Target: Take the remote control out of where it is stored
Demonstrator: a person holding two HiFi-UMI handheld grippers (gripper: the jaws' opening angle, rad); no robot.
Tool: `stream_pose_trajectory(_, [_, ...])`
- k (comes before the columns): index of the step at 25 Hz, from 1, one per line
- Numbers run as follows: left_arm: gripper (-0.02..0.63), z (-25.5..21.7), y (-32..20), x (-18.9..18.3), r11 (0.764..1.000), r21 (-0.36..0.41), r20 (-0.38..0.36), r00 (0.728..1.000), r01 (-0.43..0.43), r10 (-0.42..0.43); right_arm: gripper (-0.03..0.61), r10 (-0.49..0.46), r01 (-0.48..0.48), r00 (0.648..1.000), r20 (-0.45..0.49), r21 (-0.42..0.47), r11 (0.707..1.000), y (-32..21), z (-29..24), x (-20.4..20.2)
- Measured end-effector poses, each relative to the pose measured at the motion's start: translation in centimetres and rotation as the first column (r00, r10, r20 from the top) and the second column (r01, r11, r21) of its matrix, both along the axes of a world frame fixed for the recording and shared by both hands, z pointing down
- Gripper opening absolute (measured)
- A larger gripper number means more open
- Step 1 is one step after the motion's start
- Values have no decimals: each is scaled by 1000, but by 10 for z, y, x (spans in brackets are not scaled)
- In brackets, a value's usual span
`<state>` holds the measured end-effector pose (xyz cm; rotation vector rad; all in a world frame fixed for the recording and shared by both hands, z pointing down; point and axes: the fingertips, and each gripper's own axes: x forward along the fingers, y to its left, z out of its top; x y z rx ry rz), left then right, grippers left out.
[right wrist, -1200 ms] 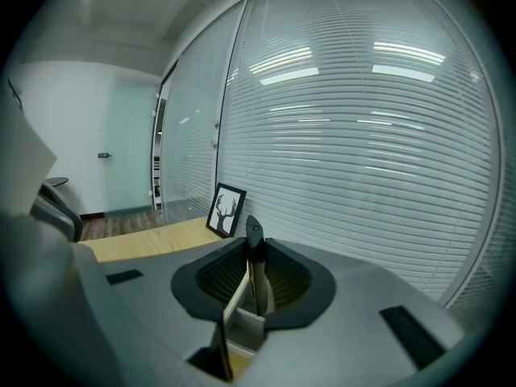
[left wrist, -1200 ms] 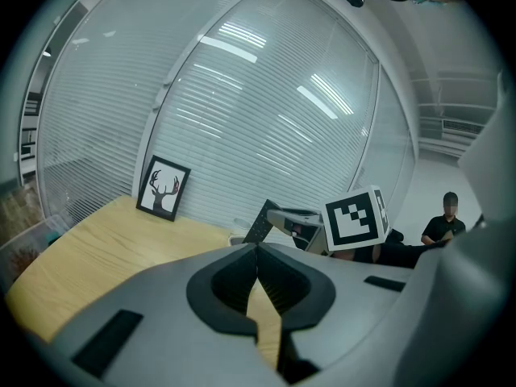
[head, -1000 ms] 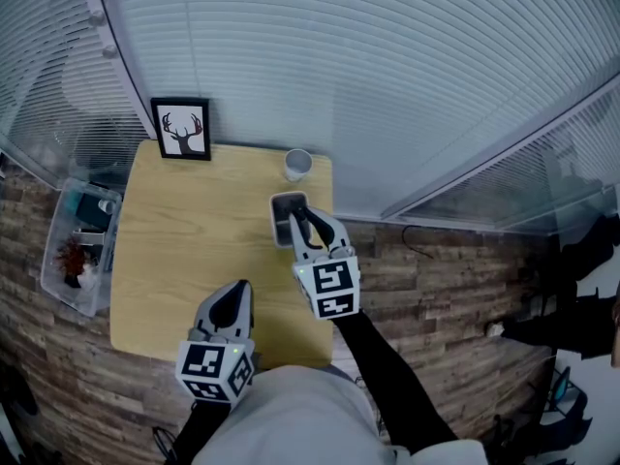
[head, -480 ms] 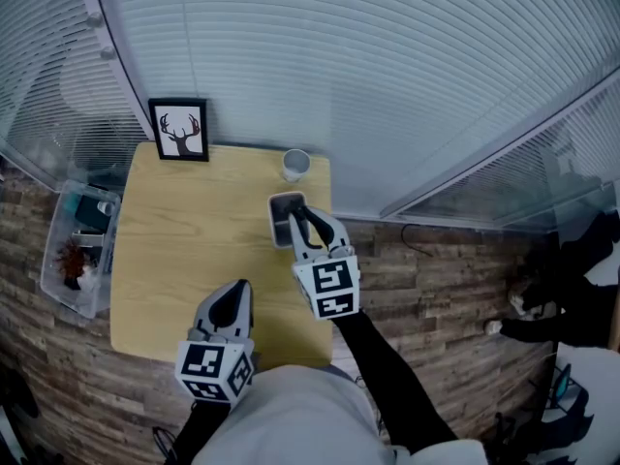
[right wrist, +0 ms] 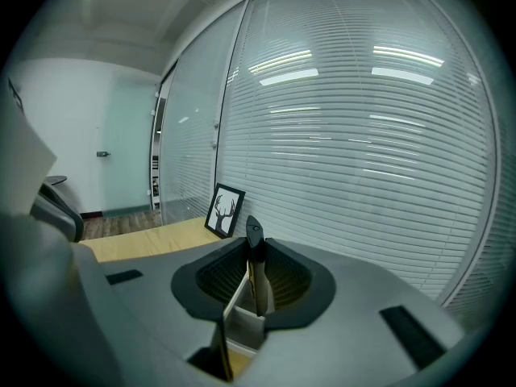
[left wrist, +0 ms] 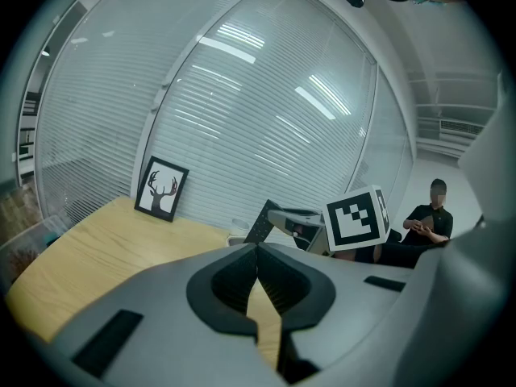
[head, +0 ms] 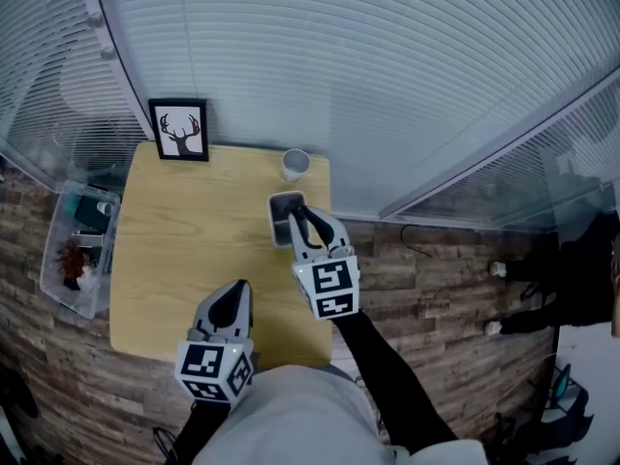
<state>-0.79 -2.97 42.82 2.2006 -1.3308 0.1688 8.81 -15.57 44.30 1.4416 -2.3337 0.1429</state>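
The remote (right wrist: 254,266) stands upright, pinched between your right gripper's (head: 301,220) fingers, its lower part down in the holder (head: 275,223) below them. A cup (head: 296,164) sits just beyond those fingertips, a frame (head: 181,130) farther left. Your left gripper's (head: 235,294) fingers are pressed together on nothing, above the table (head: 174,250), well apart from the holder.

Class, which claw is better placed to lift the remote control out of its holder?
Right. The right claw grips the remote control standing in the holder; the left claw sits shut, apart, near the table's front edge.
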Motion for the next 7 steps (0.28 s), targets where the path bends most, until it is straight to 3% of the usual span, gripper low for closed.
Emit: stream_pose_trajectory(7, [6,-3,3,2,1000,4,-3,1000,0,0,72,2,-2,1000,-2,4,1000,2,-3,2])
